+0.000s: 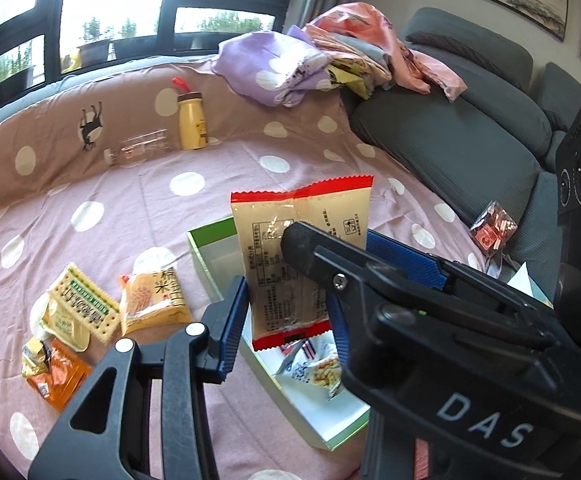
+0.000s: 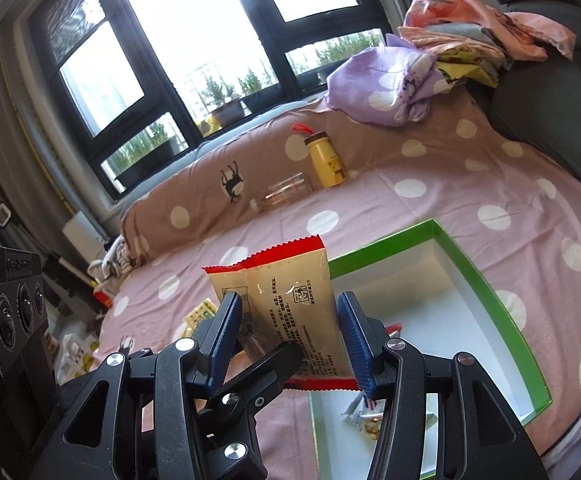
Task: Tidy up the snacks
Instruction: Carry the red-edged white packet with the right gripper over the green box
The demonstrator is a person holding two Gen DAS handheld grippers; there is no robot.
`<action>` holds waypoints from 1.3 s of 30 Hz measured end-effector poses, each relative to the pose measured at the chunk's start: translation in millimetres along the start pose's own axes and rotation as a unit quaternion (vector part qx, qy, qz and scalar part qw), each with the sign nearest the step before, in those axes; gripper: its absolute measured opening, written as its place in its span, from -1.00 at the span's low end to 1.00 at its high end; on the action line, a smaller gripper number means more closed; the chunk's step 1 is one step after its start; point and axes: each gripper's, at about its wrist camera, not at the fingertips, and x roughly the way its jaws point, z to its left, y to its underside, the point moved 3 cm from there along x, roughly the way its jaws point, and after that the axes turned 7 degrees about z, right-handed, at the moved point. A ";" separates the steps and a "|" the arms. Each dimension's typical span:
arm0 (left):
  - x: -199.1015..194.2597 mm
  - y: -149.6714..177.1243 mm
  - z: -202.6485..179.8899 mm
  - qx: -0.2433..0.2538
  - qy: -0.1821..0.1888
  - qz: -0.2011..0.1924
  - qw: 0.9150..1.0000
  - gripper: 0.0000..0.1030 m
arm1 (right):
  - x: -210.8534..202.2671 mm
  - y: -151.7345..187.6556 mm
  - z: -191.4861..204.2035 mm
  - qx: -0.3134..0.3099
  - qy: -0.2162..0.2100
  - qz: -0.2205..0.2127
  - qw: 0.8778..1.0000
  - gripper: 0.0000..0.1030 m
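Note:
A beige snack packet with red ends (image 1: 298, 256) is held upright above the green-rimmed white box (image 1: 198, 252). Both grippers close on it: my left gripper (image 1: 286, 320) pinches its lower part, and my right gripper (image 2: 290, 336) has a blue pad on each side of the same packet (image 2: 286, 300). The right gripper crosses the left wrist view (image 1: 410, 280) from the right. A small white-blue snack bag (image 1: 314, 364) lies in the box (image 2: 490, 276). Several loose snack packets (image 1: 110, 308) lie on the pink dotted bedsheet to the left of the box.
A yellow bottle (image 1: 192, 124) and a clear plastic bottle (image 1: 138, 152) lie by the brown bolster at the back. A pile of folded cloth (image 1: 330, 56) sits on the grey sofa (image 1: 470, 128). A red packet (image 1: 492, 230) lies by the sofa.

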 end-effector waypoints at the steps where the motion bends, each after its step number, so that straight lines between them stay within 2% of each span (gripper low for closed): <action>1: 1.8 -2.2 -3.6 0.007 0.000 0.003 1.000 -0.25 | -1.1 -0.8 -4.1 0.005 0.002 -0.002 1.000 0.03; 6: 7.6 -7.5 -14.2 0.025 0.012 -0.011 1.000 -0.24 | -7.7 -4.0 -18.5 0.021 0.008 -0.014 1.000 0.03; 10: 18.2 -9.6 -20.2 0.026 0.030 0.002 0.999 -0.24 | -8.9 -5.0 -29.2 0.029 0.027 -0.016 0.999 0.03; 39: 64.8 -0.5 -11.6 -0.017 0.067 0.058 0.996 -0.24 | 29.8 3.7 -53.8 0.038 0.062 0.054 0.996 0.03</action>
